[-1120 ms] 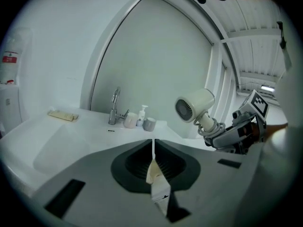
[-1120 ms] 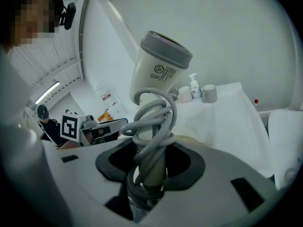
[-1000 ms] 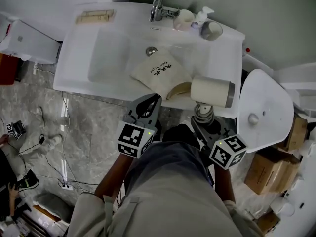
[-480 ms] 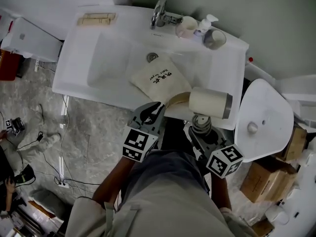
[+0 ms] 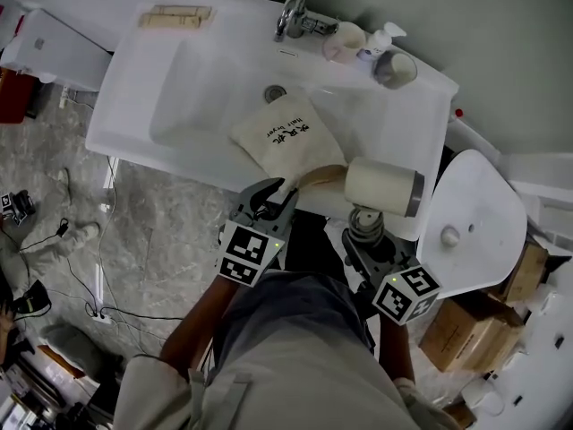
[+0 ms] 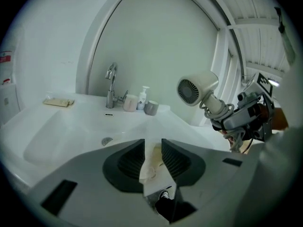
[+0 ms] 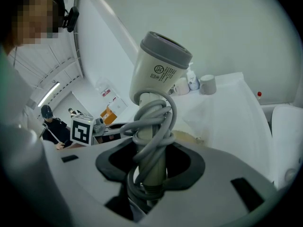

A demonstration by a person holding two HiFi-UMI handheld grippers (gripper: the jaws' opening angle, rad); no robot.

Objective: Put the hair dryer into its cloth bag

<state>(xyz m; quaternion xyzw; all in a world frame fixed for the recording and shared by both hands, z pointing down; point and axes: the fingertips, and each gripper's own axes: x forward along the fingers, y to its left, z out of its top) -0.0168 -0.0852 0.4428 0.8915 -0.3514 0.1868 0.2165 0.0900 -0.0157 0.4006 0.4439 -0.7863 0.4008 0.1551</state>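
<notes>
A white bathroom washbasin (image 5: 134, 115), with the cream cloth bag (image 5: 286, 141) draped over its front rim, mouth toward the person. The left gripper (image 5: 273, 191) has just been opening its fingers (image 6: 128, 162). They straddle the bag's edge without pinching it, likely to hold the mouth. The right gripper (image 5: 365, 227) clamps the beige hair dryer (image 5: 380, 186) by its cord-wrapped handle, just beside the bag.

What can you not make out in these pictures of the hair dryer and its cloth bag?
Print on the cloth bag: head view, too small to read.
Bag's mouth: head view, partly covered by the hair dryer.
End of the cord: right gripper view, hidden below the right gripper.
The dryer's label: right gripper view, too small.
</notes>
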